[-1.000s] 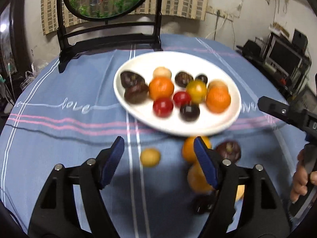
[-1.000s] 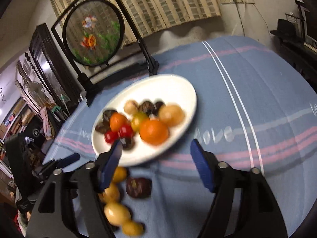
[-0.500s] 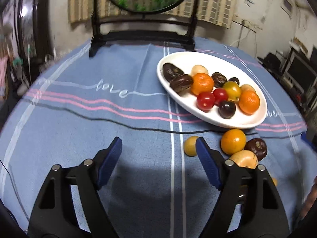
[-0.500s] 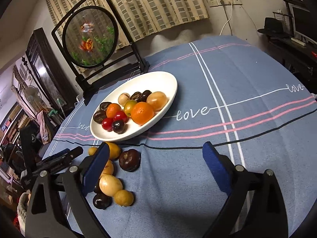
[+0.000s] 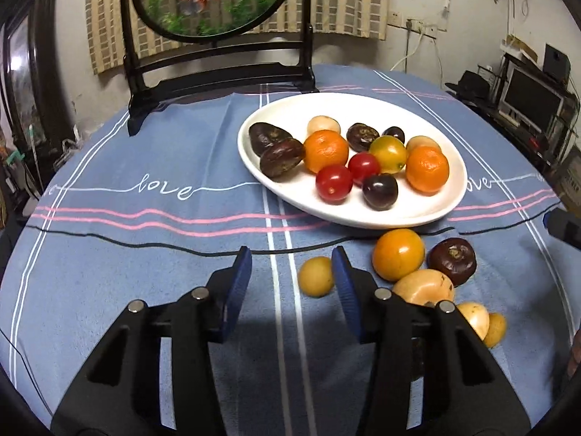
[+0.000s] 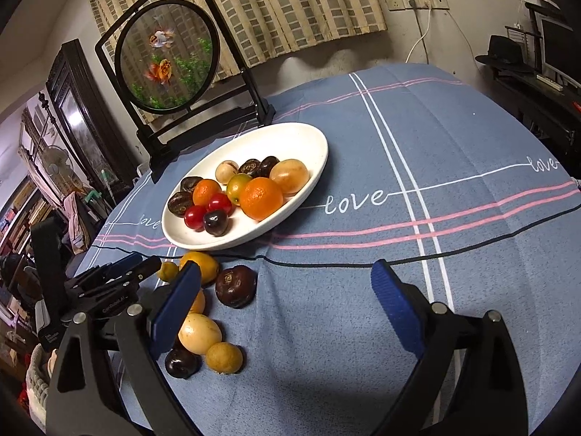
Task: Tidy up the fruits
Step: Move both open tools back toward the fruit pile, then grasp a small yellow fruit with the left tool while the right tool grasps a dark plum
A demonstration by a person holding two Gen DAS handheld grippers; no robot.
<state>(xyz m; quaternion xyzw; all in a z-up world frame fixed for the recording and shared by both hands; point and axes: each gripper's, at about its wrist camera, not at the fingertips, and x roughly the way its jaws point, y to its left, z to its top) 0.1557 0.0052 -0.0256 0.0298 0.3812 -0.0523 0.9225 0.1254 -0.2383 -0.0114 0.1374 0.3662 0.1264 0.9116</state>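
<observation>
Blue tablecloth [image 5: 145,254], white plate [image 5: 428,214] already crowded, loose fruit beside it. Left gripper [image 5: 290,272] is closing on nothing, the small yellow fruit [image 5: 315,276] between its fingers yet ungripped; it may roll. Right gripper [image 6: 287,287] gapes wide, empty.

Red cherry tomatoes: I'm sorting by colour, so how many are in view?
2, both on the white plate, side by side: the front tomato nearer the rim, the rear tomato just behind. Others may hide beneath the pile.

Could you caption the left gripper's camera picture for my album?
Left gripper closing on nothing, loose fruit beside a white plate.
</observation>
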